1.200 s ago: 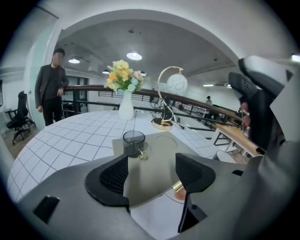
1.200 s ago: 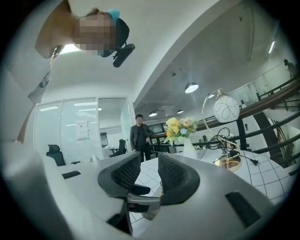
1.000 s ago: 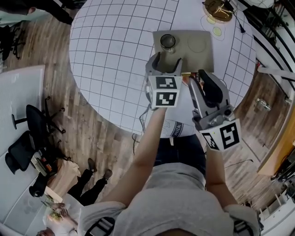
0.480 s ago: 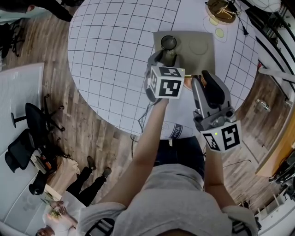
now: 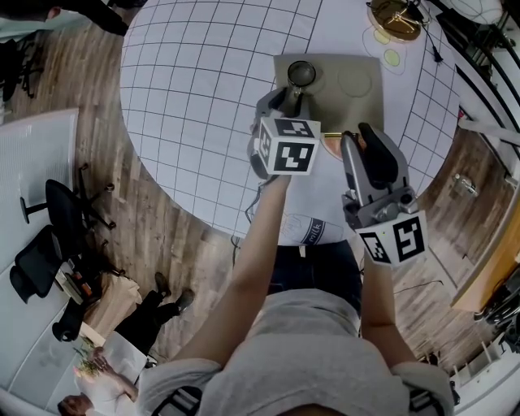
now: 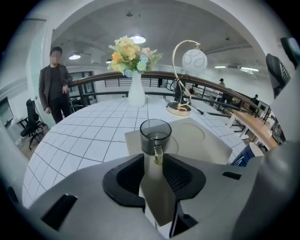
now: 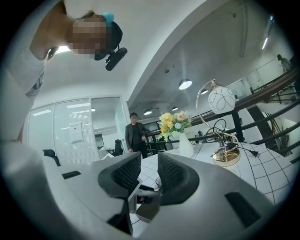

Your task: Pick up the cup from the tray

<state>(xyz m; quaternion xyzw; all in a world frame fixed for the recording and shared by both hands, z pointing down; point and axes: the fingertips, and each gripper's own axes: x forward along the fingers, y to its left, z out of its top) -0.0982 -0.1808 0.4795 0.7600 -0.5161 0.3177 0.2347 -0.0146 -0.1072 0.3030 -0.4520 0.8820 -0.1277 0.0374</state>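
Observation:
A dark see-through cup (image 5: 301, 73) (image 6: 155, 135) stands upright on the near left part of a grey square tray (image 5: 349, 101) (image 6: 206, 145). Its handle (image 6: 157, 153) faces me. My left gripper (image 5: 291, 96) (image 6: 153, 161) slopes down at the cup and has just been closing. The handle sits between its jaw tips, with a sliver of space still showing on the left side. My right gripper (image 5: 357, 136) (image 7: 149, 176) is held level to the right of the left one, near the tray's front edge. Its jaws stand a little apart with nothing between them.
The tray lies on a round white table (image 5: 203, 106) with a grid pattern. Behind the tray stand a gold lamp (image 5: 396, 18) (image 6: 185, 75) and a white vase of flowers (image 6: 136, 70). A person (image 6: 55, 89) stands beyond the table's far left. Office chairs (image 5: 65, 211) stand on the wooden floor.
My left gripper has moved forward and down to the cup, and its jaws have narrowed around the handle. The right gripper has stayed in place.

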